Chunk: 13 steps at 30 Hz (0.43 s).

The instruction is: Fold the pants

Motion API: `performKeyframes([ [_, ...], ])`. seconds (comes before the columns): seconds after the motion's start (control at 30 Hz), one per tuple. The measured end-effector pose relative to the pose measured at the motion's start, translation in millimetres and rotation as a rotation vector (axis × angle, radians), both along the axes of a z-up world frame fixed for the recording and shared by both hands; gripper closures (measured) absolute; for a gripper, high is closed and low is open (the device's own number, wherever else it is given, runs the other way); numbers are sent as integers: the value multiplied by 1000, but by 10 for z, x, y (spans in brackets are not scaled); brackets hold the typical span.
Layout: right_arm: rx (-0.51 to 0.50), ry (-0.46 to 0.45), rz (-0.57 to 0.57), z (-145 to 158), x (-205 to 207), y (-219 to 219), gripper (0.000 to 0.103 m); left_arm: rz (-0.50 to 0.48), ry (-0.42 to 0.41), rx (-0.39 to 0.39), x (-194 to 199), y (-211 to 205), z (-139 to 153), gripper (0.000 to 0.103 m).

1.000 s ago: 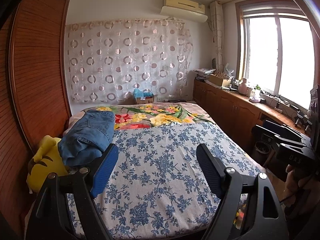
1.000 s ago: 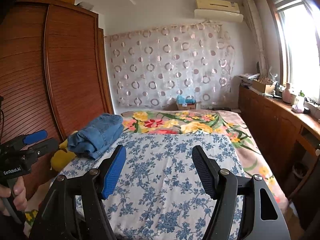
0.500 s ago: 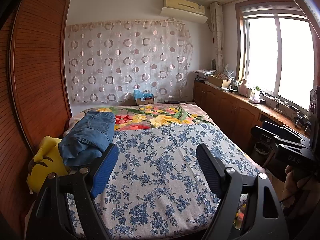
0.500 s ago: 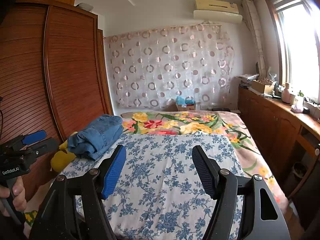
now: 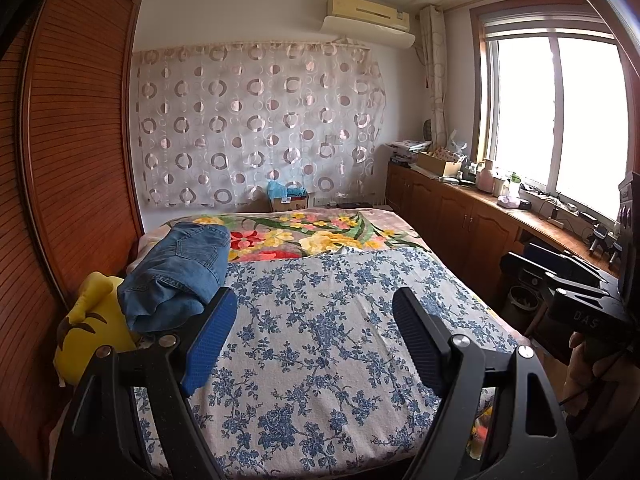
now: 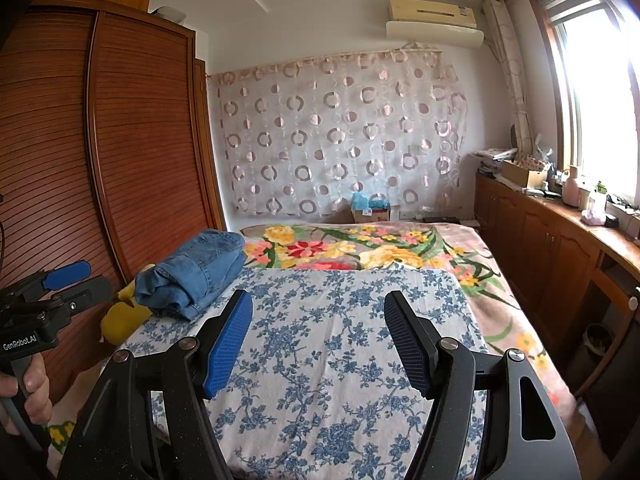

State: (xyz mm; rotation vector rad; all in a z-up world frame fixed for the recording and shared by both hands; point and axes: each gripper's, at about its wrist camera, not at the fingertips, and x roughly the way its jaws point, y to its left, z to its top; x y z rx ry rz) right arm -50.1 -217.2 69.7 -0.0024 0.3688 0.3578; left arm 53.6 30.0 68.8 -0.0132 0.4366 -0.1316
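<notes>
I held both grippers still above the near end of the bed, and across the last second nothing in either view had shifted: same framing, same cloth, same gap between the pads. My left gripper stood with its jaws wide and nothing between them but the blue-flowered sheet far beneath. My right gripper was likewise wide and empty over that sheet.

The jeans lay at the bed's left edge, toward its far half, already doubled into a thick blue bundle with a hem and a back pocket showing. They sat partly on a yellow plush toy wedged between the bed and the brown slatted wardrobe. In the right wrist view the same bundle lay left of and beyond my blue left pad, apart from both grippers.

A flowered blanket covered the far end of the bed, beyond the jeans. In the right view, a hand gripped the left tool's handle at the bed's near left corner.

Since nothing had moved and the pants looked bundled and set aside, I judged the fold either finished or paused. I could not tell how neat the bundle's hidden layers were.
</notes>
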Motion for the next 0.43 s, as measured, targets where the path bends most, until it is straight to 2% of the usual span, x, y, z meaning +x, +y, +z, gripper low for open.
performKeyframes([
  [0.43, 0, -2, -2, 5, -6, 18, 33, -1, 1, -1, -3, 6, -14, 22],
])
